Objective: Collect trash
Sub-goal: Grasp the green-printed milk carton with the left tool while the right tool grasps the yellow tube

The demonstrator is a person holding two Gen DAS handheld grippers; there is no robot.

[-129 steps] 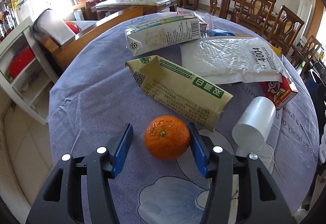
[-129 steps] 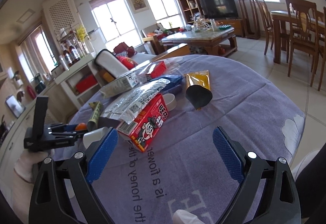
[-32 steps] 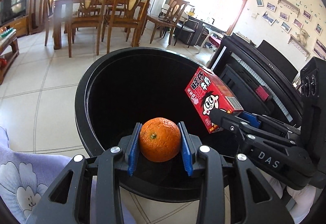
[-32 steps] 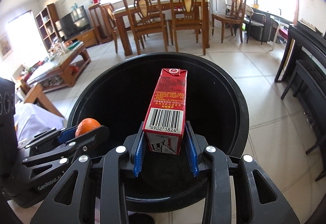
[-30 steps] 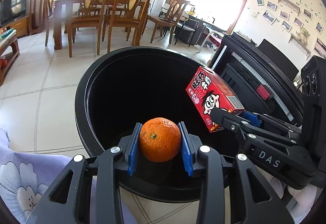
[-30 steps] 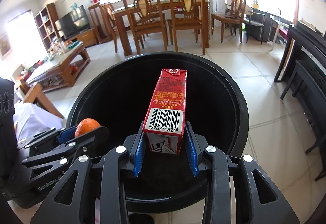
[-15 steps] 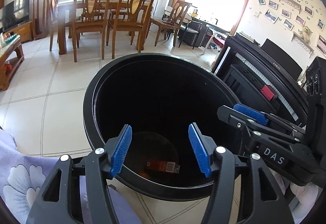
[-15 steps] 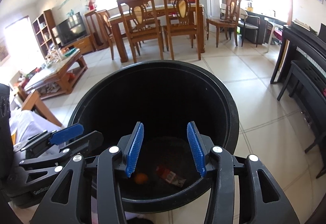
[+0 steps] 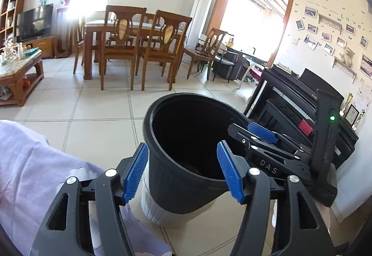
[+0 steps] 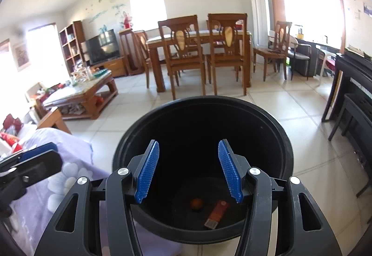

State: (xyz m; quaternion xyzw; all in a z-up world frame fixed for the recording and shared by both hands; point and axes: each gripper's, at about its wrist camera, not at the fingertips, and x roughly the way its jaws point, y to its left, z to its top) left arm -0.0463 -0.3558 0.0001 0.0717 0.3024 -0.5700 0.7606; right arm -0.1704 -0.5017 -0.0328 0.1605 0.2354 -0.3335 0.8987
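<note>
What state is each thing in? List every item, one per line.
Left gripper: open, holding nothing.
Right gripper: open, holding nothing, above the bin.
Round black plastic trash bin: upright, uncovered, on the tiled floor.
Small round orange: lying on the bin's bottom.
Red rectangular drink carton: lying flat on the bin's bottom, beside the orange.

Black bin (image 10: pixel 274 139), orange fruit (image 10: pixel 196 204), red carton (image 10: pixel 216 213) (blue-padded tools (image 10: pixel 188 170)), lilac floral cloth (image 10: pixel 74 176).

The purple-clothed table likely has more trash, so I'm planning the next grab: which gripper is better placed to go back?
Probably left: the left gripper sits beside the tablecloth; both jaws open, empty.
</note>
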